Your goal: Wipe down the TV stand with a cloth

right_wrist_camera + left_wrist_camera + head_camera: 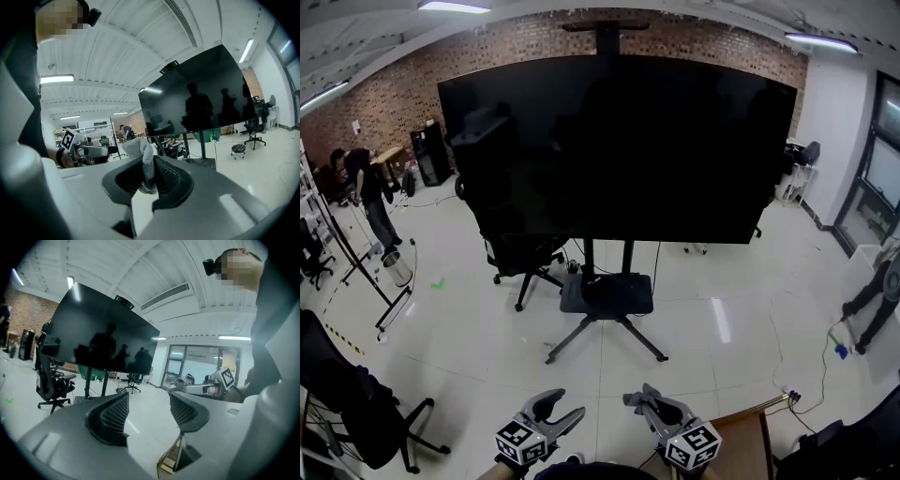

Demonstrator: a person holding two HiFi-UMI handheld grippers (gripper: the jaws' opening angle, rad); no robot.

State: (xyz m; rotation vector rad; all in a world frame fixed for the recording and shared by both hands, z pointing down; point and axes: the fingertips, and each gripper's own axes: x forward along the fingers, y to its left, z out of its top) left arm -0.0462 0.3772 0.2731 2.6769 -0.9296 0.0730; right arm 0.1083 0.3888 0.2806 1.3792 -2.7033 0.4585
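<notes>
open floor [703,328], chair [514,246] (left) beside stand [607,293]

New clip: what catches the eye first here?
The huge dark TV on its floor stand fills the middle of the room, with a black office chair at its left. Close to the person, the right claw is shut on a grey cloth, while the left claw is open and empty.

An open office or lab hall: a brick wall [384,89] across the upper left; ceiling strip lights [450,7]; a glossy tiled floor [722,328]; a large dark TV [619,145] on a wheeled stand [607,300] at centre; office chairs [520,253] beside it; metal racks [356,253] at left.
</notes>
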